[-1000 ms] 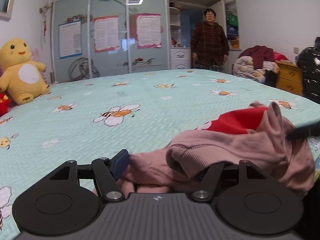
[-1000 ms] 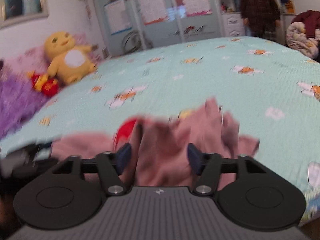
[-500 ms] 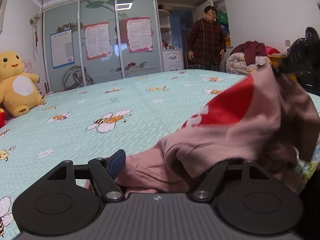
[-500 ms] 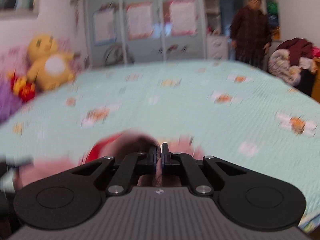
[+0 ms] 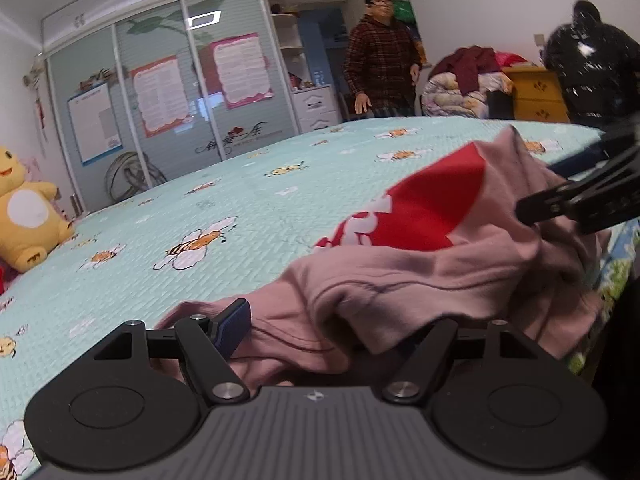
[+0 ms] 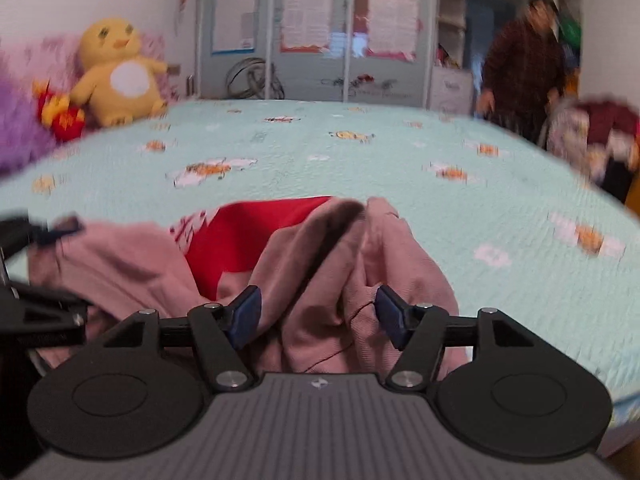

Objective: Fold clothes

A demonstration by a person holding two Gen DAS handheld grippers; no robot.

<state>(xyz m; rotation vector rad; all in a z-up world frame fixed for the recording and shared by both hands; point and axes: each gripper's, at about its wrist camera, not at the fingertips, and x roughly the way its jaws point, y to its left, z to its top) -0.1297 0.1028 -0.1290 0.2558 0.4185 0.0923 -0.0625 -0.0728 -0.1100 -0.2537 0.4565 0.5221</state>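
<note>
A pink sweatshirt [image 5: 400,276] with a red patch and white lettering lies bunched near the front edge of the mint bedspread [image 5: 260,208]. My left gripper [image 5: 320,330] is open; the cloth lies between its fingers and covers the right pad. In the right wrist view the sweatshirt [image 6: 320,264] rises in folds between the blue pads of my open right gripper [image 6: 318,314]. The right gripper's black linkage [image 5: 580,204] shows at the sweatshirt's right end in the left wrist view.
A yellow plush toy [image 6: 116,76] sits at the bed's far left. A person in a dark plaid coat [image 5: 380,60] stands beyond the bed by the wardrobe [image 5: 180,100]. Another person in a black jacket [image 5: 588,52], a wooden dresser [image 5: 532,96] and piled bedding [image 5: 464,88] stand at the right.
My right gripper was open, shut on the sweatshirt and lifted its right end, and is now open again, with that end lower. The left gripper stayed open.
</note>
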